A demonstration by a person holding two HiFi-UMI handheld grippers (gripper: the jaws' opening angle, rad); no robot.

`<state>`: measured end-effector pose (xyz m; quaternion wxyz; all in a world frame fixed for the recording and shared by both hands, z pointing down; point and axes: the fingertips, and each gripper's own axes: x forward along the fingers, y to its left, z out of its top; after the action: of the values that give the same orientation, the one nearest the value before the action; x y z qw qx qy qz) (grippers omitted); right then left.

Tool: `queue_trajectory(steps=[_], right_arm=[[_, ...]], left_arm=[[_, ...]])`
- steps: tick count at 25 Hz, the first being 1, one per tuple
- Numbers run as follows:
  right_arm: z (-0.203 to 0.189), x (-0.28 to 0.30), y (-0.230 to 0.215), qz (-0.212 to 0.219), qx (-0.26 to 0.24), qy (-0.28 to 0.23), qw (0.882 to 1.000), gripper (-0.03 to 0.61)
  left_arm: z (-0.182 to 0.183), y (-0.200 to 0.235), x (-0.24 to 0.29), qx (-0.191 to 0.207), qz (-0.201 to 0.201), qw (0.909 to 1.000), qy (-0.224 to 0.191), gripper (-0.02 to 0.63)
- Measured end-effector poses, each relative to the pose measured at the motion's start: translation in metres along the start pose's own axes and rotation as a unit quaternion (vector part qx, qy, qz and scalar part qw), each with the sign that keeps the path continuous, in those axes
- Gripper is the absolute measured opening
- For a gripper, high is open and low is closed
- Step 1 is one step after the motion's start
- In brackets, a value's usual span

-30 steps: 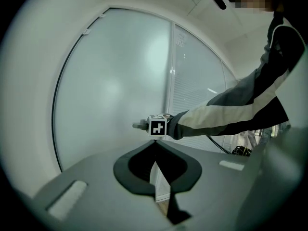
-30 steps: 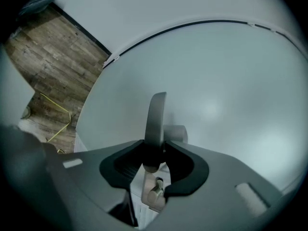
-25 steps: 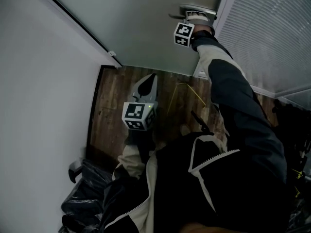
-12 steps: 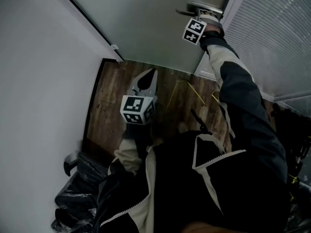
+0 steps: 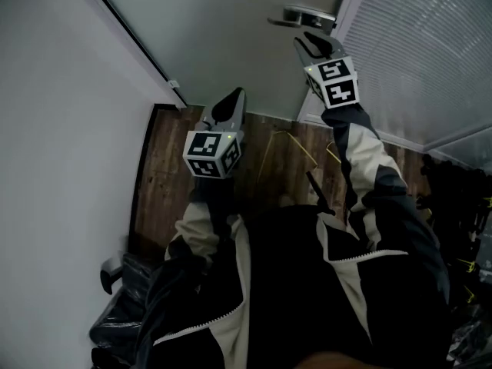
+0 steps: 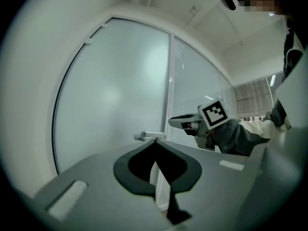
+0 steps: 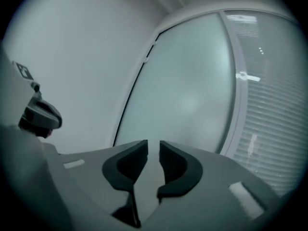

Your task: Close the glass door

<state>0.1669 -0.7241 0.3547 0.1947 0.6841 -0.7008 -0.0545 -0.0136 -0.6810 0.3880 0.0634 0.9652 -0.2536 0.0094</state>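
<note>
The frosted glass door [image 5: 231, 37] fills the top of the head view, and its metal handle [image 5: 301, 15] sits by the frame of the blind panel. My right gripper [image 5: 311, 48] hangs just below the handle, apart from it. Its jaws have just been closing and stand a little open with nothing between them [image 7: 154, 142]. My left gripper [image 5: 231, 102] points at the door lower down, shut and empty [image 6: 155, 139]. The left gripper view shows the handle [image 6: 147, 136] and the right gripper [image 6: 185, 123] beside it.
A white wall [image 5: 61, 129] runs along the left. A glazed panel with blinds [image 5: 415, 52] stands to the right of the door. Below is dark wooden floor [image 5: 169, 183] with a thin yellow cord [image 5: 280, 141], and a black bag [image 5: 123, 321] lies at the lower left.
My right gripper has come off the handle, drawn back and down from it, and rolled so its marker cube faces up. My left gripper has risen a little towards the door.
</note>
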Motion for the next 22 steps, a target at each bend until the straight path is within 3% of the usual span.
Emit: queue_trajectory(steps=[1,4,11,22], right_arm=[[0.006,-0.019,0.008,-0.009,0.014,-0.016,1.0,0.063],[0.004,-0.068,0.035,-0.043,0.038,-0.027,0.998,0.043],[-0.034,-0.128,0.1,-0.047,0.129,0.001,0.991,0.005],[-0.036,-0.161,0.14,-0.059,0.13,0.023,0.989,0.0]], left_arm=[[0.004,0.0,-0.003,0.002,-0.001,1.0,-0.006,0.006],[0.01,-0.006,-0.01,0.007,-0.015,0.9997,-0.017,0.006],[0.0,-0.03,-0.035,0.012,-0.052,0.9985,-0.016,0.006],[-0.005,-0.047,-0.069,0.013,-0.06,0.9979,-0.018,0.006]])
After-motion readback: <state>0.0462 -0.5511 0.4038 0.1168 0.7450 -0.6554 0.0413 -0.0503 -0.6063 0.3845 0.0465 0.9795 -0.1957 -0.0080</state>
